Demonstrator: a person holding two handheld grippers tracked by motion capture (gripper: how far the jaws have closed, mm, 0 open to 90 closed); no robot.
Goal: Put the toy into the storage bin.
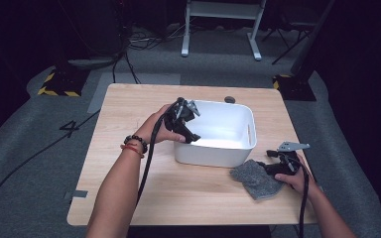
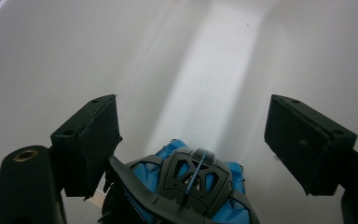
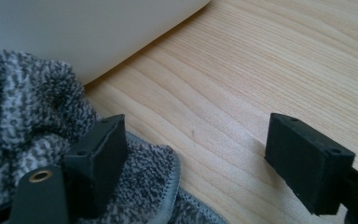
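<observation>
From the high view, a white tub (image 1: 230, 148) stands on a wooden table (image 1: 129, 188), toward its far right part. The left gripper (image 1: 191, 138) is held over the tub's left wall, tips dipping inside. The hand and the gripper's black body cover whatever lies below the tips, so nothing of the tub's contents can be made out here. How far its jaws are parted cannot be read from this height. The right gripper (image 1: 269, 168) rests low at the table's right edge, against a grey speckled cloth (image 1: 255, 178) that lies just in front of the tub's near right corner, touching or nearly touching its wall. Its tips are lost in the cloth and the dark body.

In the left gripper view, the jaws stand wide apart with only the white tub floor (image 2: 214, 70) between them. A blue and black toy (image 2: 191, 186) lies at the bottom edge, between the jaw bases, cut off by the frame, so its full shape stays unclear. It seems to sit against the left pad, though real contact cannot be confirmed.

In the right gripper view, the jaws are spread wide. The left pad sits on the cloth (image 3: 23, 121), the right hangs over bare wood (image 3: 242, 84), and the tub wall (image 3: 84, 28) crosses the top left
</observation>
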